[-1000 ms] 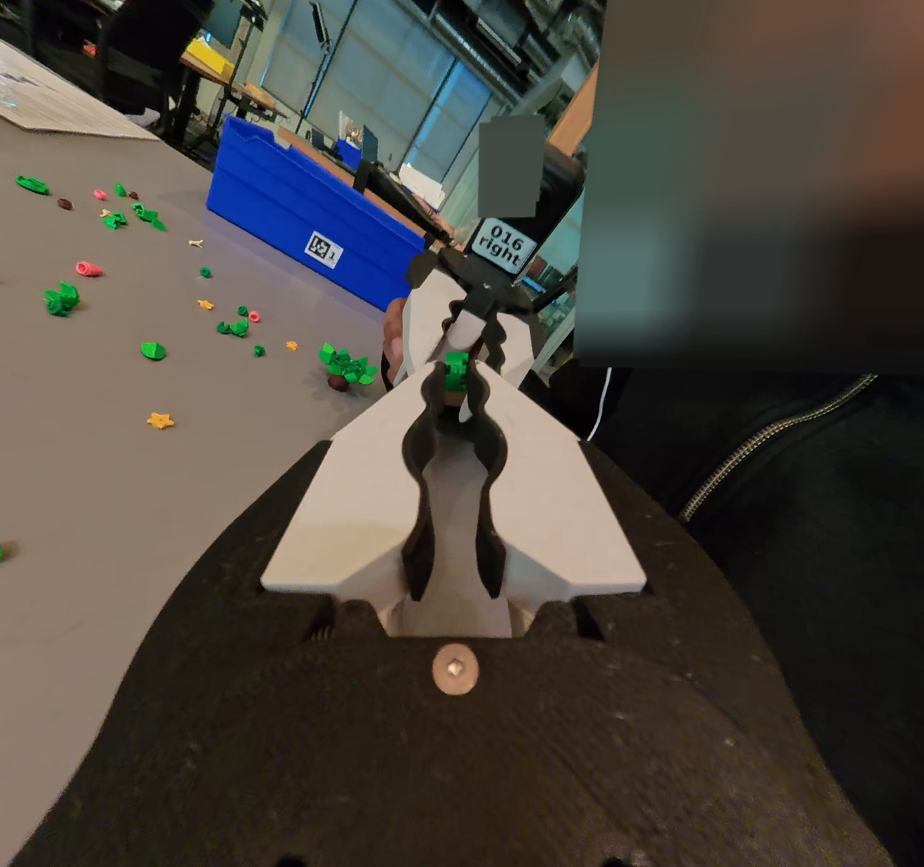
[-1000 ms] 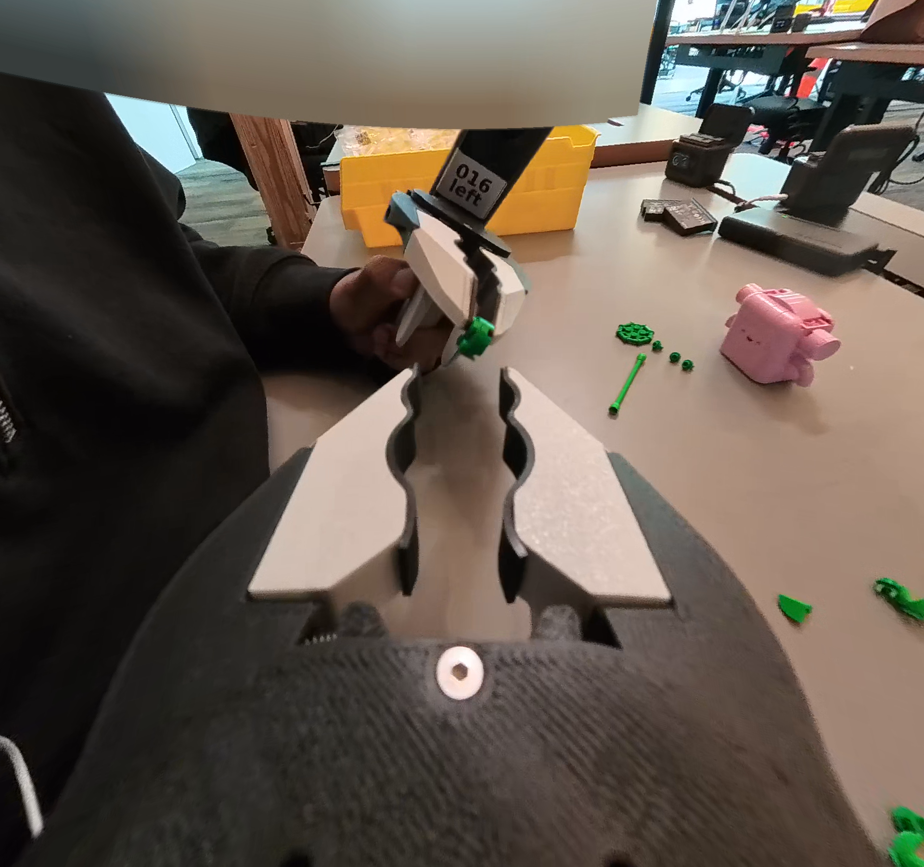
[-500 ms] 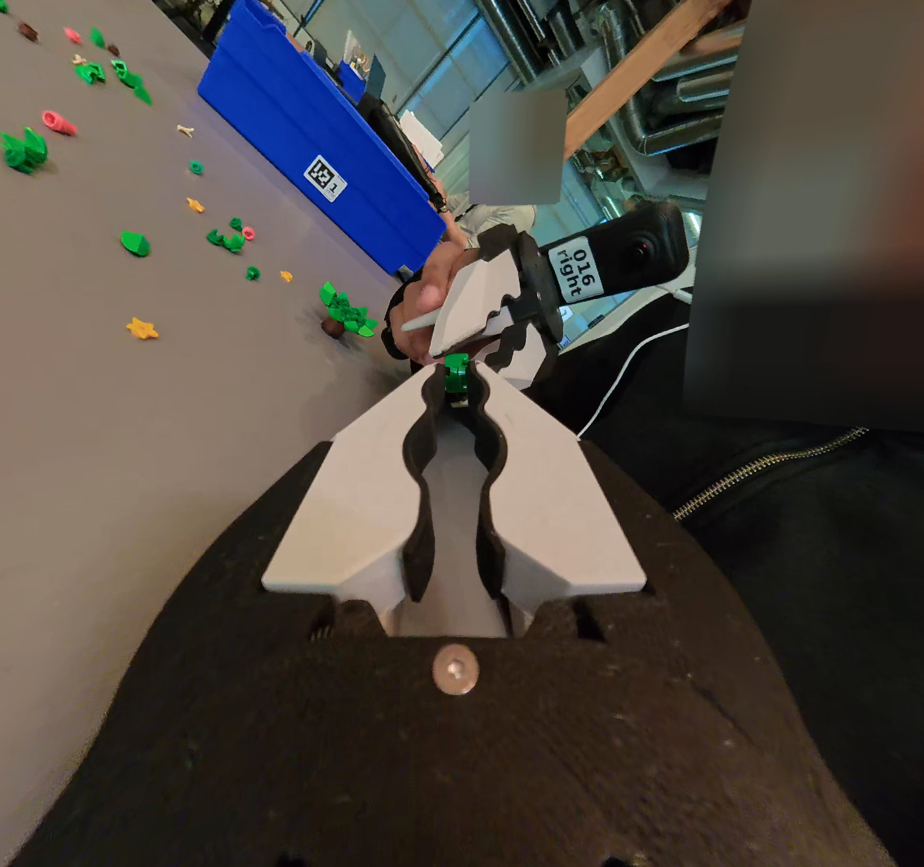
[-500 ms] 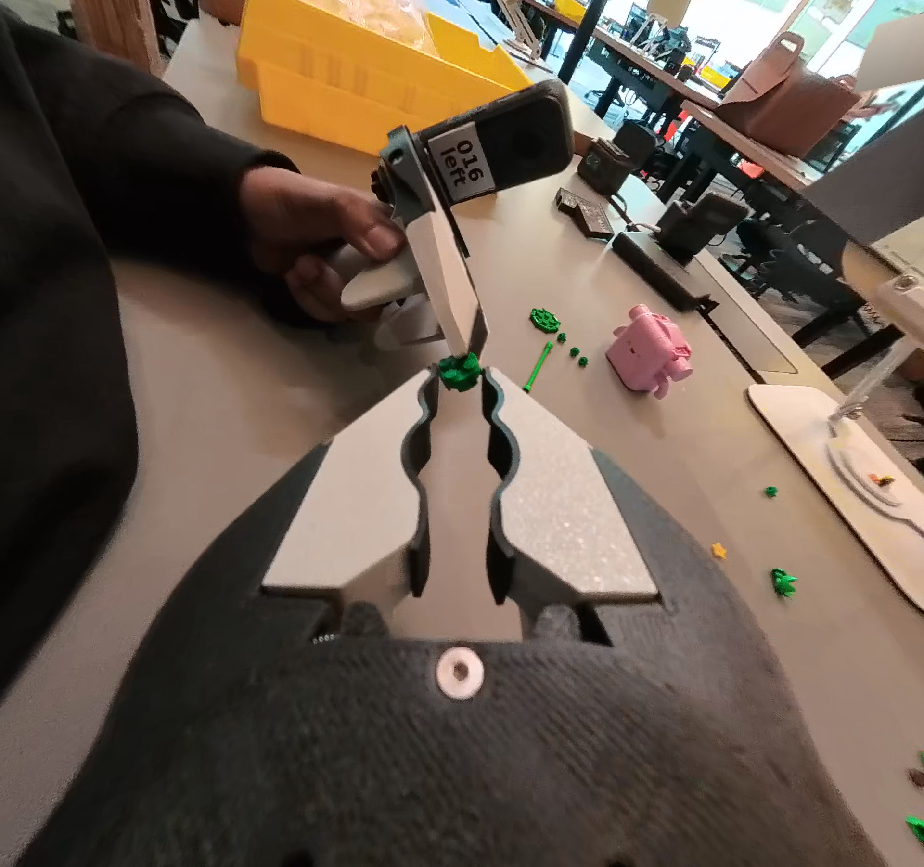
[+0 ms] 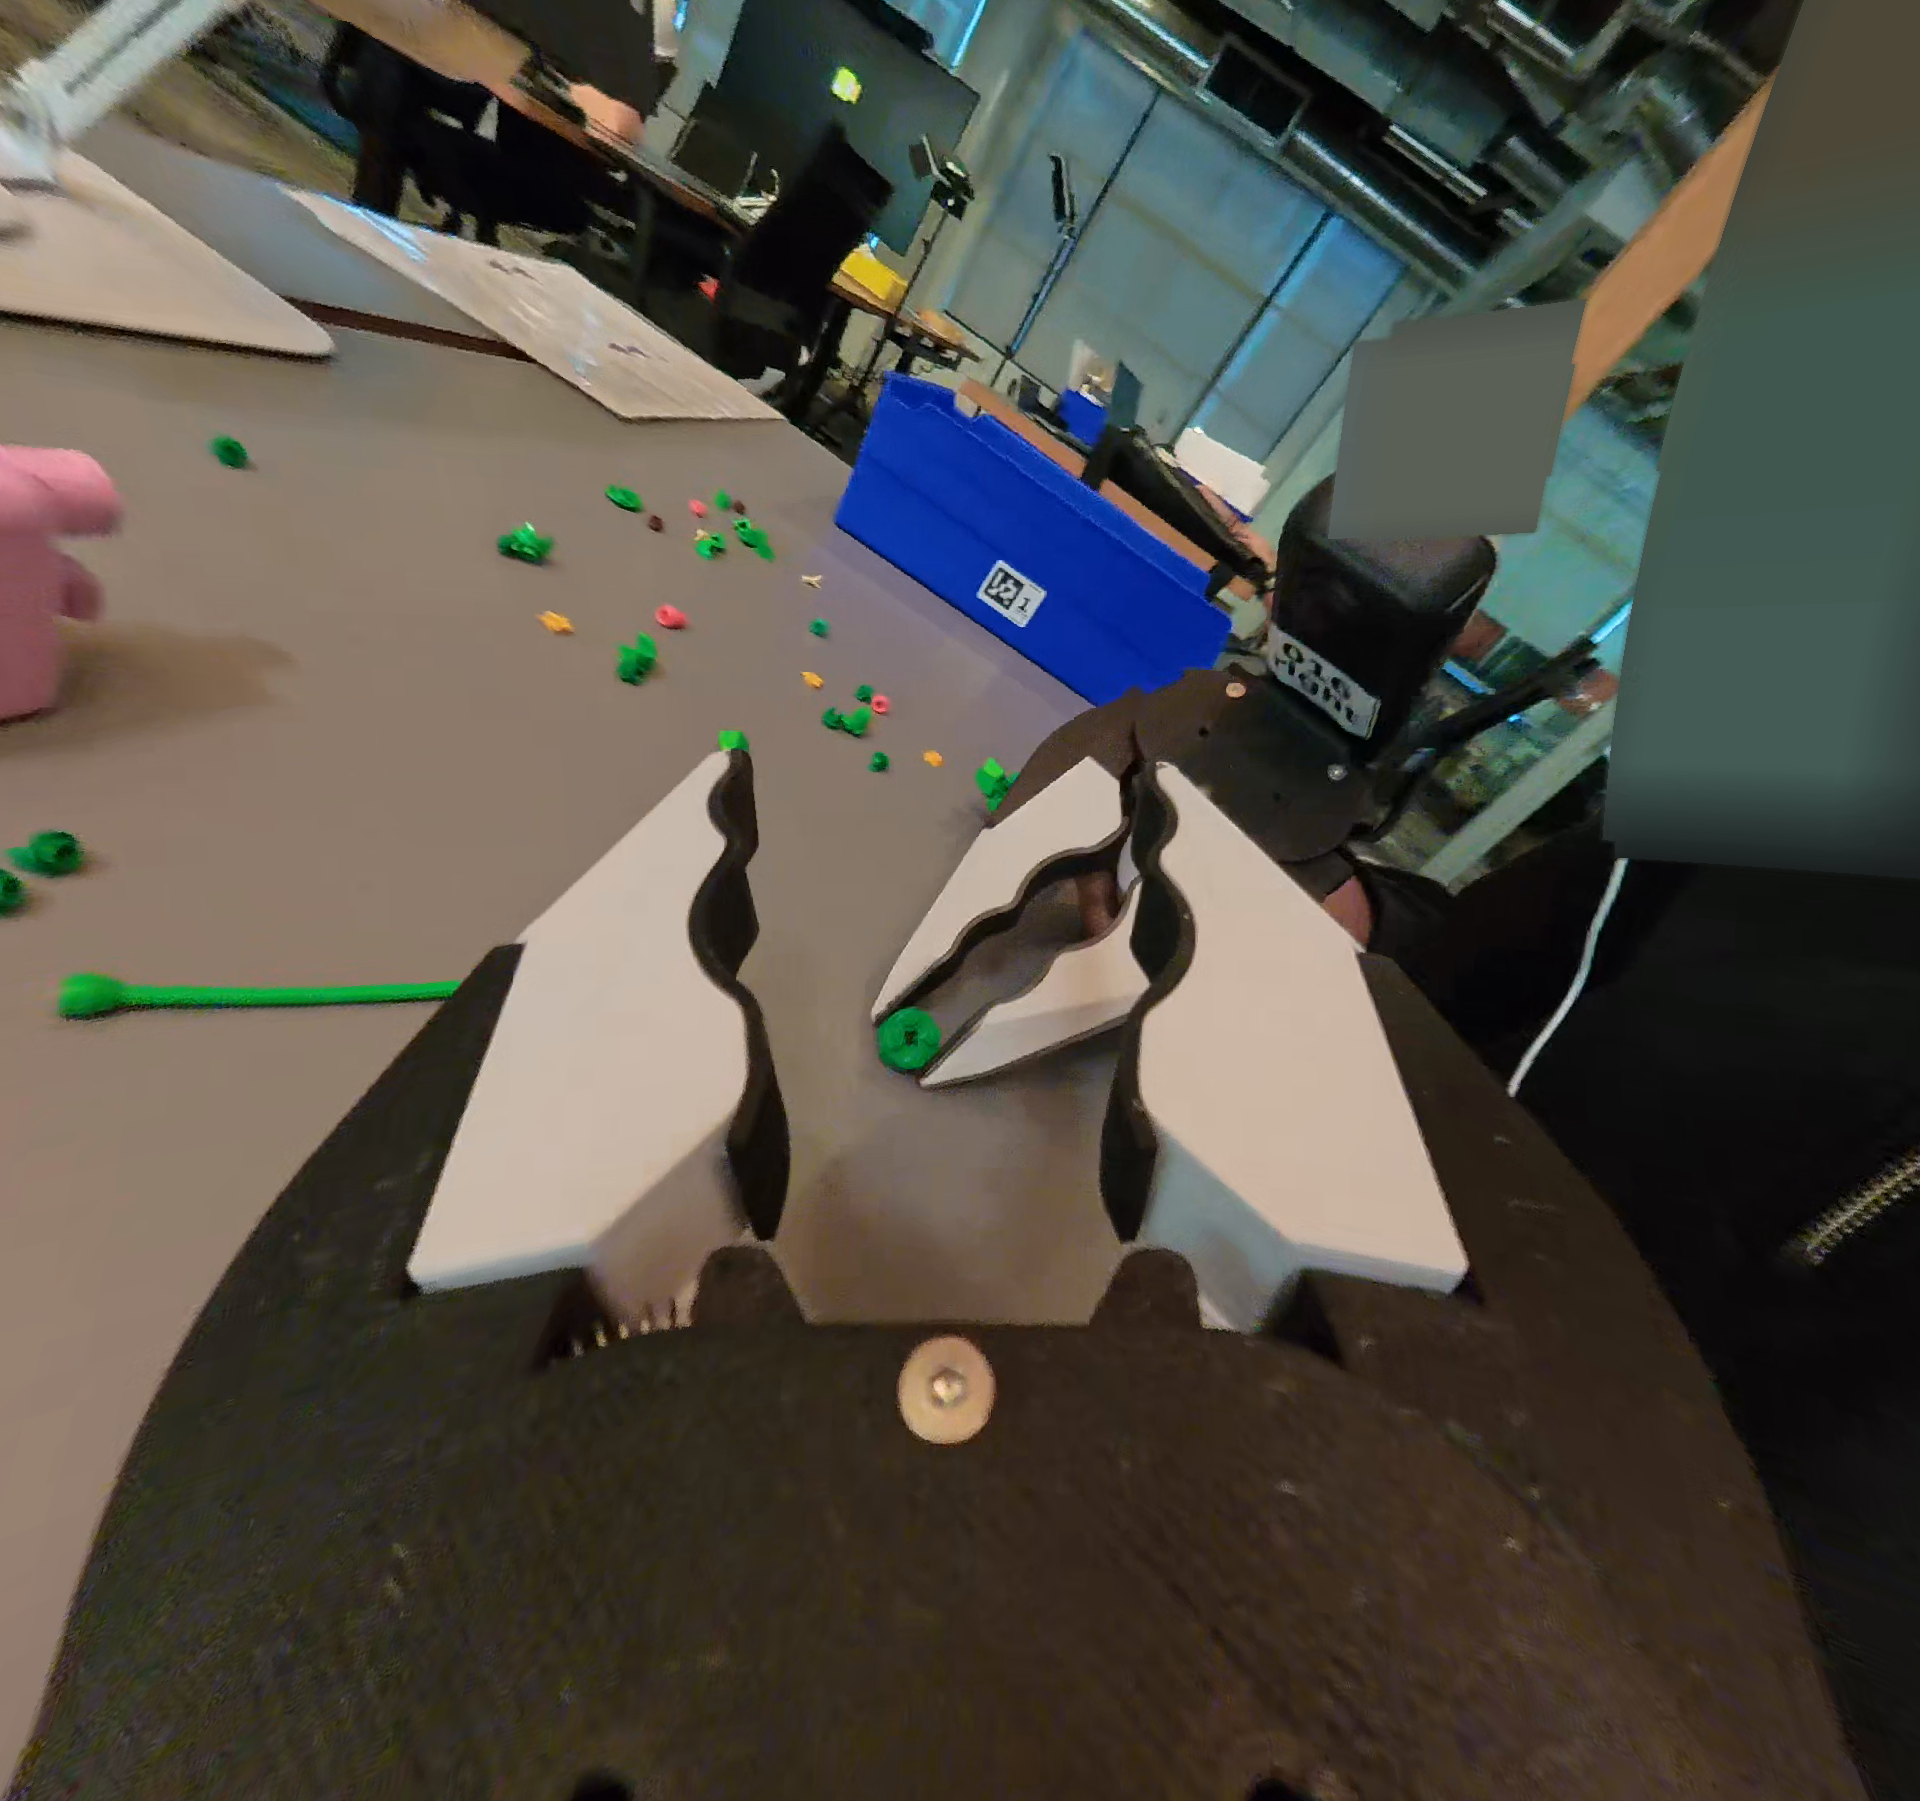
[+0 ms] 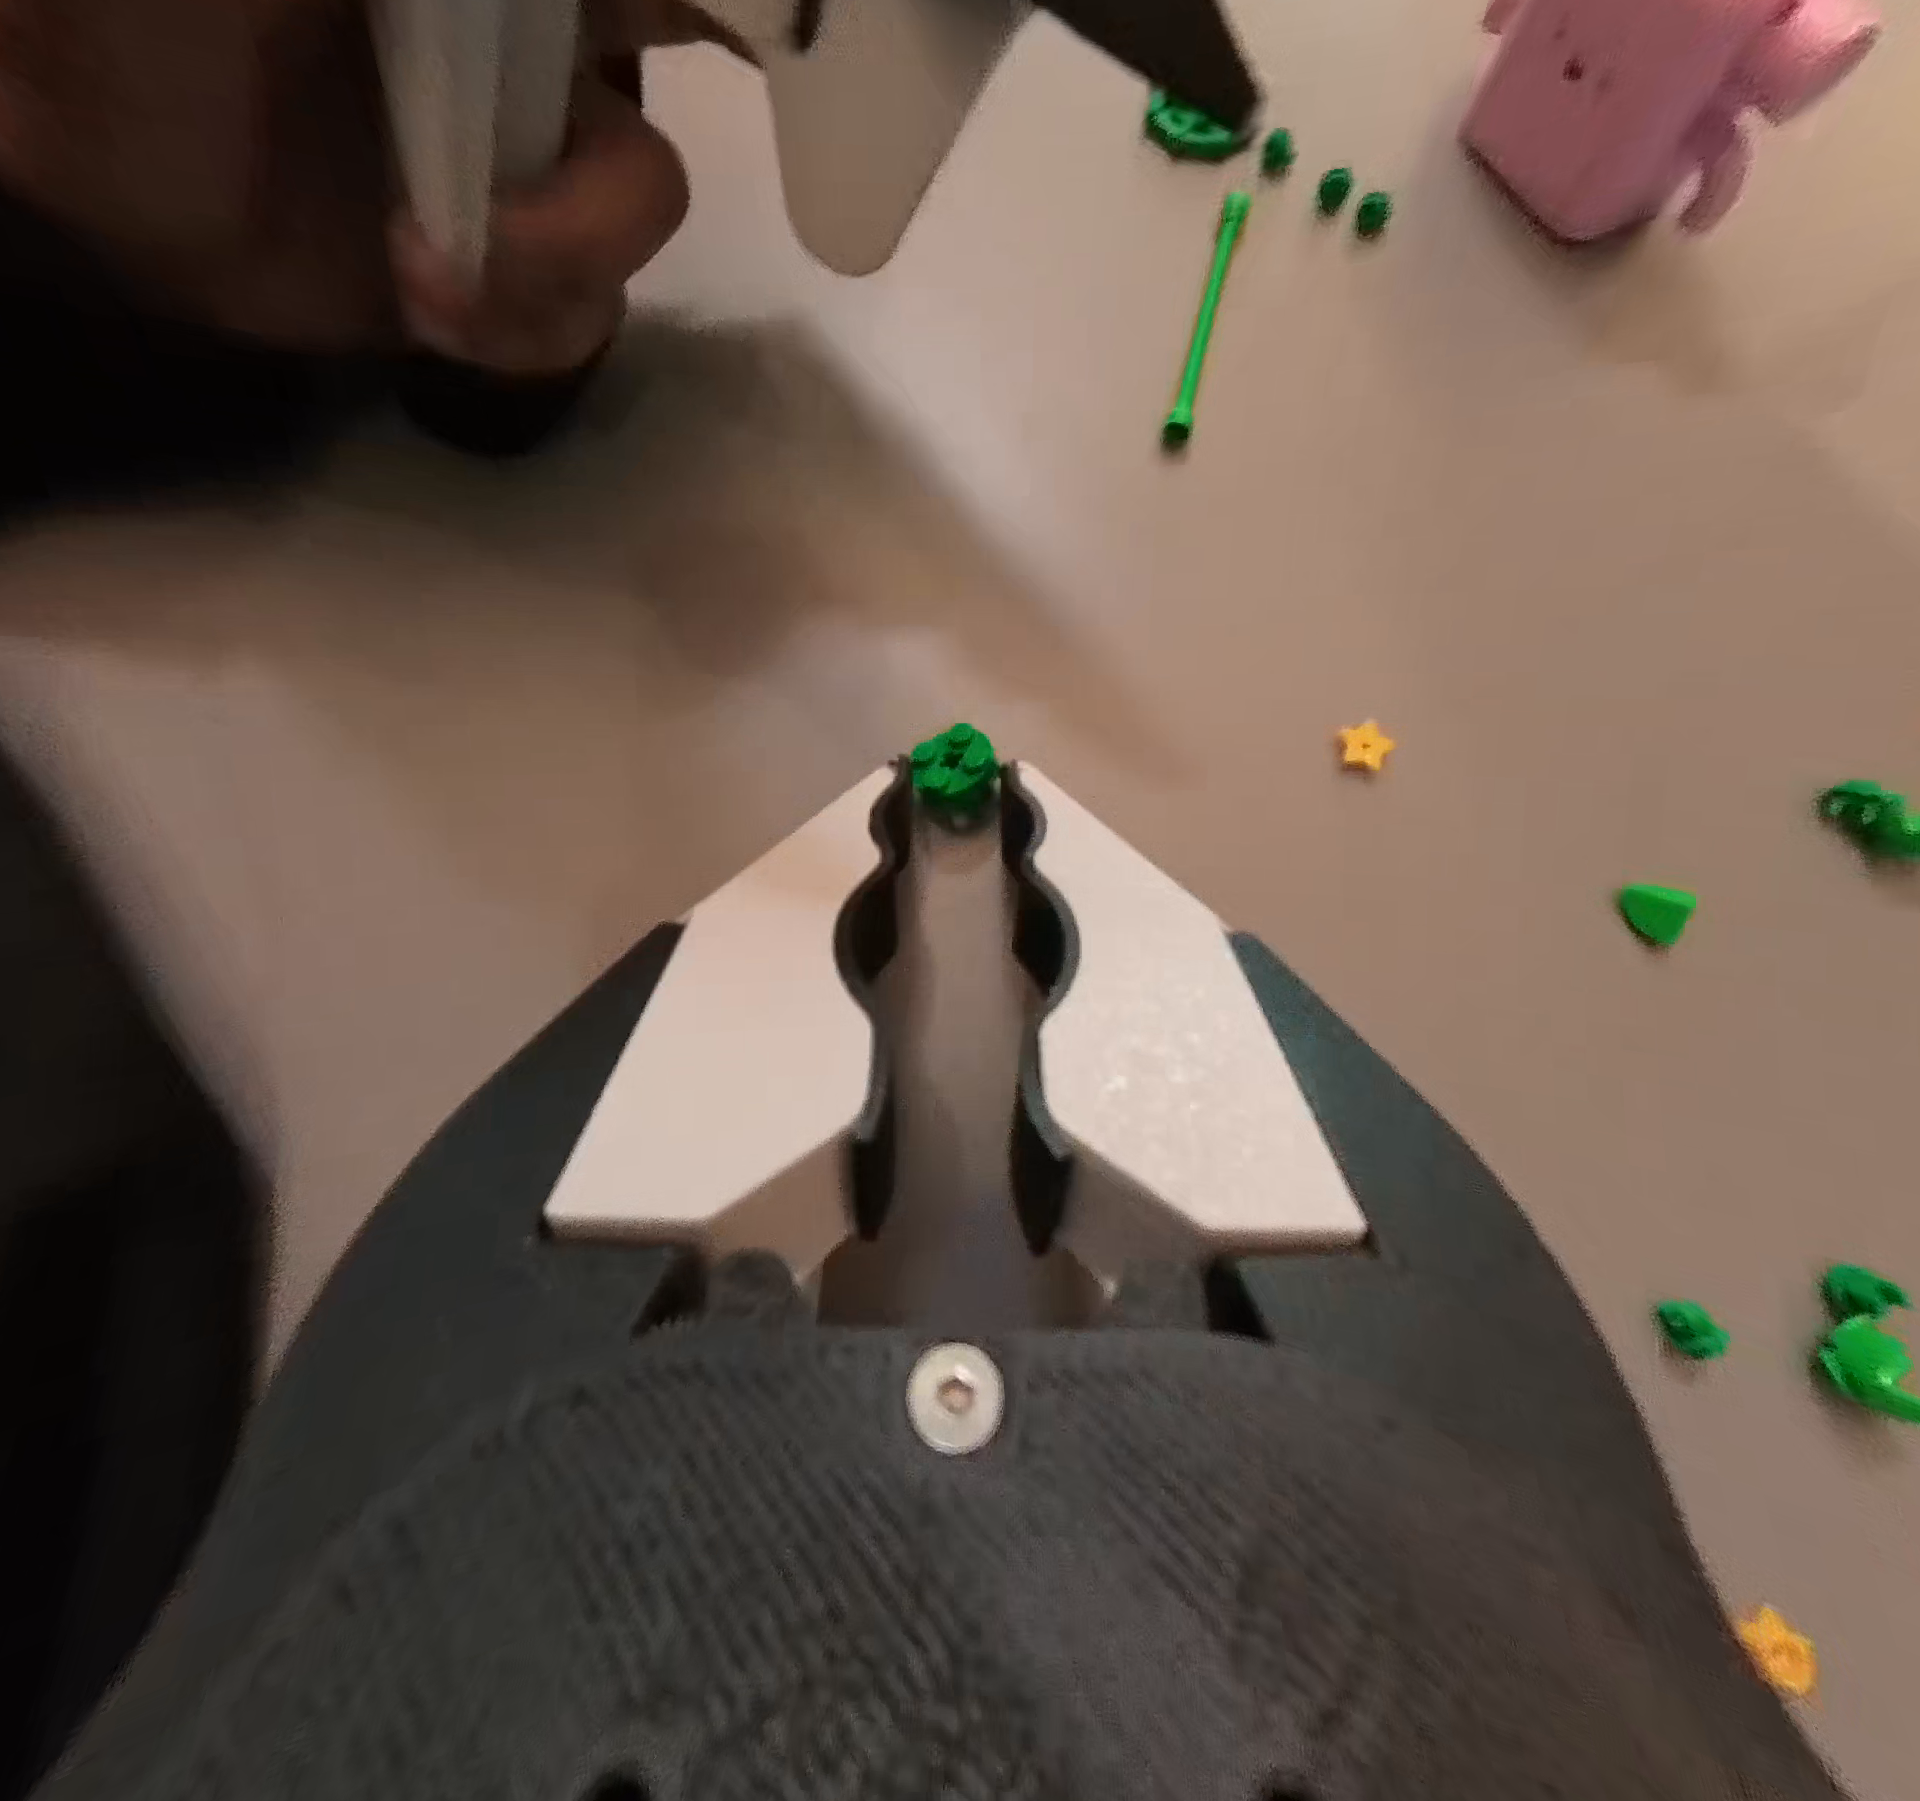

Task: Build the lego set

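Note:
My right gripper (image 6: 956, 795) is shut on a small round green lego piece (image 6: 954, 775) and holds it by the fingertips just above the grey table (image 6: 1351, 556). In the left wrist view the right gripper (image 5: 902, 1050) points in between my left fingers, with the green piece (image 5: 907, 1034) at its tip. My left gripper (image 5: 940, 769) is open and empty. A hand holds it, and one of its fingers (image 6: 862, 141) shows blurred at the top of the right wrist view.
A green rod (image 5: 260, 995) lies left of my left gripper and also shows in the right wrist view (image 6: 1205, 317). A pink toy (image 6: 1662, 58) stands beyond it, with a green disc (image 6: 1190, 125) nearby. Small green, pink and yellow pieces (image 5: 634, 658) are scattered. A blue bin (image 5: 1018, 556) stands behind. From the left gripper's tips to the green rod (image 5: 260, 995) is close to 10 centimetres. Look for it in the right wrist view (image 6: 1222, 287) too.
The left gripper was shut on the green piece. The right gripper closed on it, the left opened and let go, and both views have swung down towards the table.

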A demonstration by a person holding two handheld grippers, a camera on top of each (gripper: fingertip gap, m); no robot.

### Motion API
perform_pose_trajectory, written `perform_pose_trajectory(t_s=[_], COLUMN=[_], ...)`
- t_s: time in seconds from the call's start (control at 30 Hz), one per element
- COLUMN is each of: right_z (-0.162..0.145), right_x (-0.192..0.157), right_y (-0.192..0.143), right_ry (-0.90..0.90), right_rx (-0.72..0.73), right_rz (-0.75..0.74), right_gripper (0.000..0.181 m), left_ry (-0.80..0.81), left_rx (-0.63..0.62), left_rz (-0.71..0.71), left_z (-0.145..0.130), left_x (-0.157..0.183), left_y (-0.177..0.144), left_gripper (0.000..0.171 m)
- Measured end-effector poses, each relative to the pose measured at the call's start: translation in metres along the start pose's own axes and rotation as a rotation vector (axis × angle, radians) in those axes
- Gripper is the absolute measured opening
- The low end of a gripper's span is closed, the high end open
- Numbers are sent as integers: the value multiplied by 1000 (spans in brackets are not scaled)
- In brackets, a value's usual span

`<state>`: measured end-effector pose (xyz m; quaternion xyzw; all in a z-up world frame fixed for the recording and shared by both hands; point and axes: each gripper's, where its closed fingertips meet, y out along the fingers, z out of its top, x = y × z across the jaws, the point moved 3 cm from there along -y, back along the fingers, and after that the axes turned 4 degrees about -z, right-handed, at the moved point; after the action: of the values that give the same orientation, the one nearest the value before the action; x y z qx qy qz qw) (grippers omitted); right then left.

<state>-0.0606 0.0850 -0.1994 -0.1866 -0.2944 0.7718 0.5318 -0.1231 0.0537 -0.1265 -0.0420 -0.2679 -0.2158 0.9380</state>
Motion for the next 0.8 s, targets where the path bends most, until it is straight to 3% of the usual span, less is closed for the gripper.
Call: perform_pose_trajectory(t_s=[0.2, 0.8], right_z=[-3, -4], right_x=[8, 9], right_y=[-3, -5], right_ry=[120, 83], right_rx=[-10, -9], right_rz=[34, 11], right_gripper=[15, 17], left_ry=[63, 120], left_rx=[-19, 5], left_rz=[38, 51], left_z=[0, 5], left_x=[0, 1], left_y=[1, -2], left_gripper=[65, 59])
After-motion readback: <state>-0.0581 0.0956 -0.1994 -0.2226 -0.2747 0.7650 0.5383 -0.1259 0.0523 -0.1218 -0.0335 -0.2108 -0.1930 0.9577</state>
